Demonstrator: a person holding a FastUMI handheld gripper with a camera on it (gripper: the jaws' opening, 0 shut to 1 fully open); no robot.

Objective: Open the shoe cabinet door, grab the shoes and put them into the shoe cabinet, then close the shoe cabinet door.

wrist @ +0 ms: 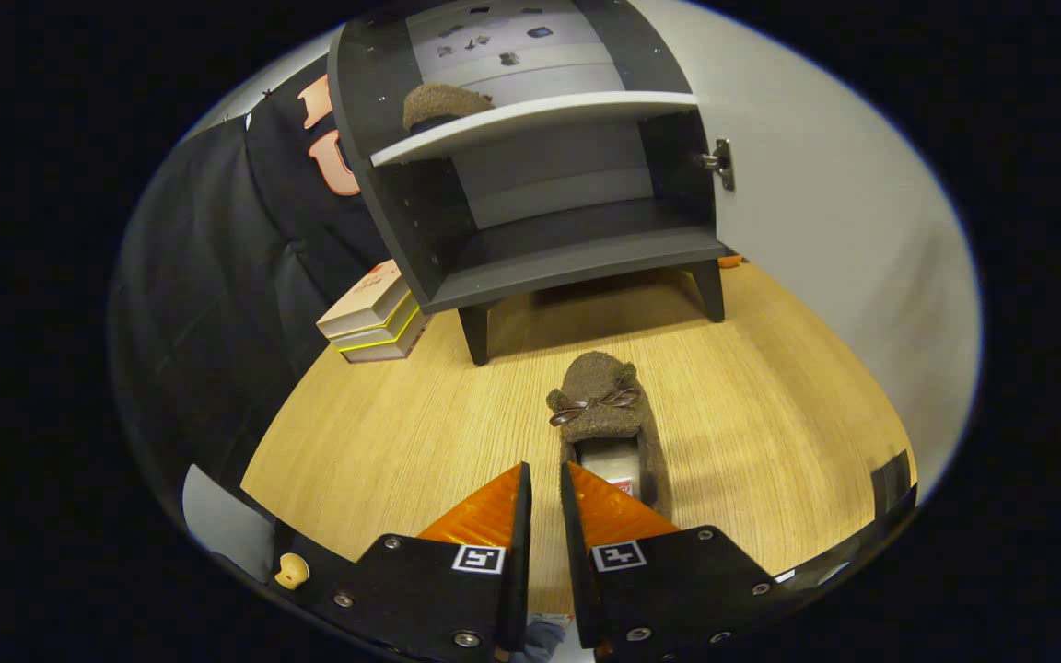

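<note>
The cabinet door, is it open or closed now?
Open: the door is swung aside, showing a slipper on the shelf. The tongs are nearly closed, holding nothing.

No text is legible, perhaps some on the books (372,318).

- The gripper (544,479) has two wedge-shaped fingers, narrowly apart.
- Black mounting plates (420,589) behind the fingers carry silver screws (467,638).
- Each plate bears a square black-and-white marker (479,558).
</note>
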